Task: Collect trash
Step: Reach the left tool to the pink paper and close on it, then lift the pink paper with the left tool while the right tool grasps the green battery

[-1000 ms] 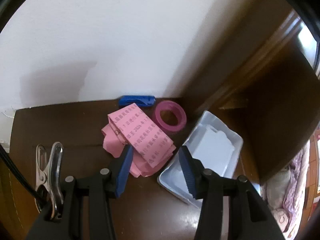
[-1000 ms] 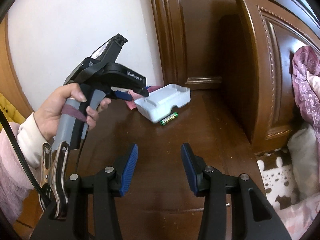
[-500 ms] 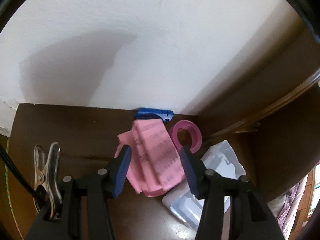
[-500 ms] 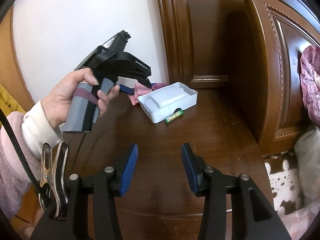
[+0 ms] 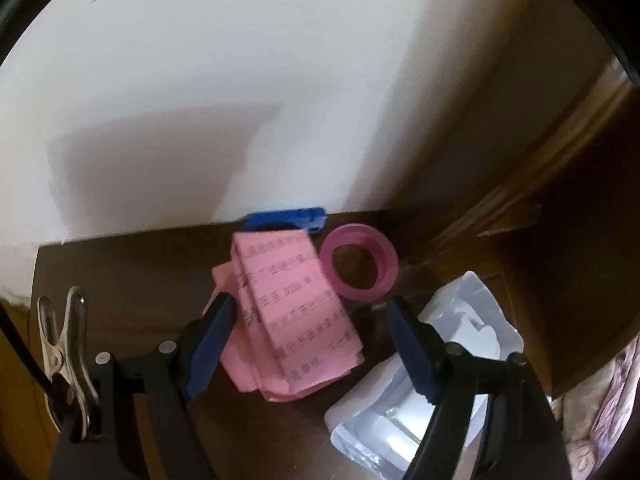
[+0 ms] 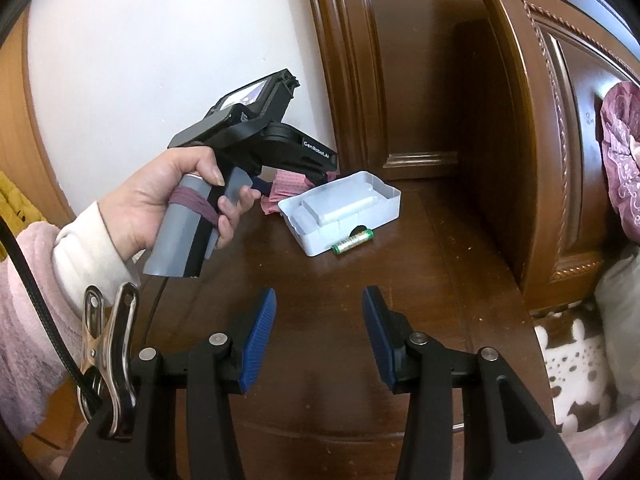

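Left wrist view: the left gripper (image 5: 308, 344) has spread its jaws around the pink paper (image 5: 296, 316).

Its jaws have just been opening and now straddle the folded, crumpled sheet, which lies on the dark wooden tabletop (image 5: 120, 280) near the wall, beside a pink tape ring (image 5: 360, 266) and a white plastic tray (image 5: 472, 360); the pads do not press it yet. A grasp looks ready: closing comes next. Right gripper (image 6: 318, 338) hangs released and empty over bare wood, with a green battery (image 6: 352, 241) against the tray.
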